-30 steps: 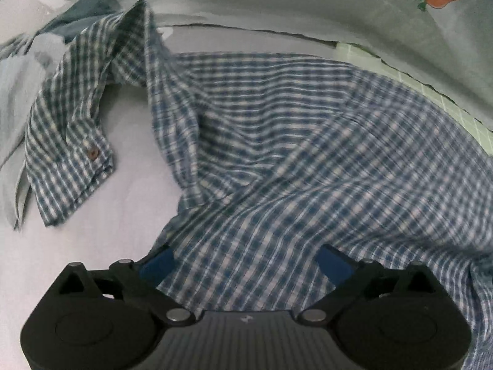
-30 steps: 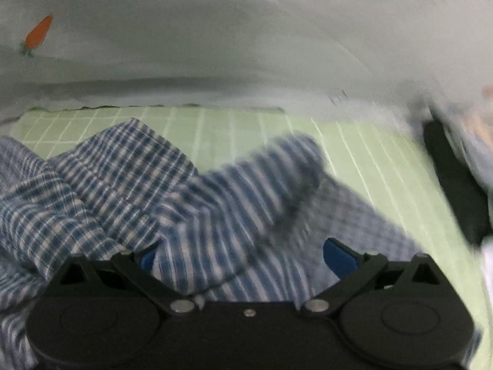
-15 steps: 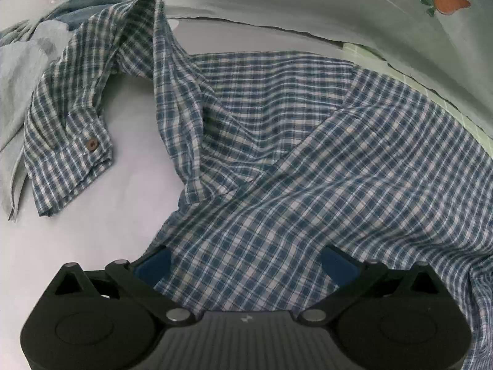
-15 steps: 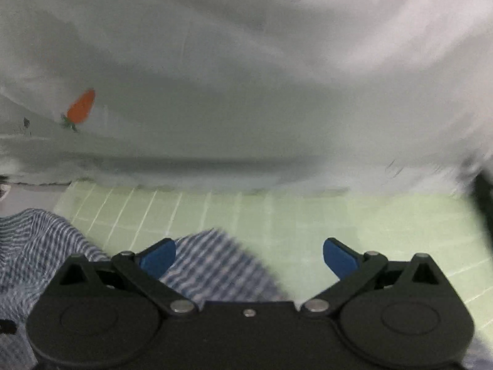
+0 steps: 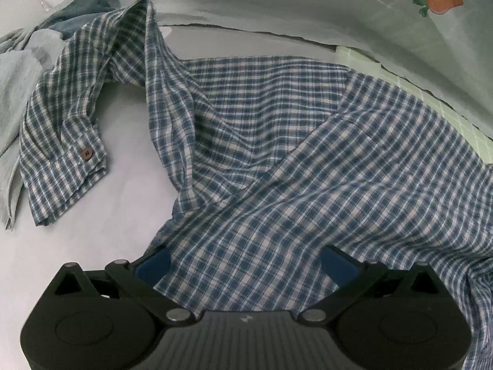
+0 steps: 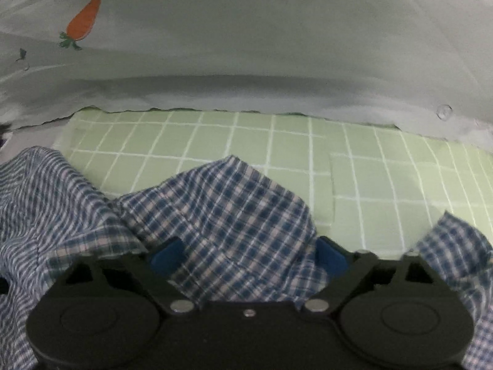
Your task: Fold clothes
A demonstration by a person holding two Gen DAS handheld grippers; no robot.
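A blue-and-white checked shirt lies spread on a pale grey surface. Its long sleeve with a brown cuff button bends out to the left. My left gripper is open, and the shirt's near edge lies between its blue fingertips. In the right wrist view another part of the shirt bunches up on a light green gridded mat. My right gripper is open with a fold of cloth lying between its wide-apart fingers.
A pale sheet with an orange carrot print hangs behind the work area and also shows in the right wrist view. A pile of grey and dark blue clothes lies at the far left, beyond the sleeve.
My right gripper swung up toward the sheet and came back down onto the shirt fold on the green mat. My left gripper stayed open and shifted slightly over the shirt's edge.
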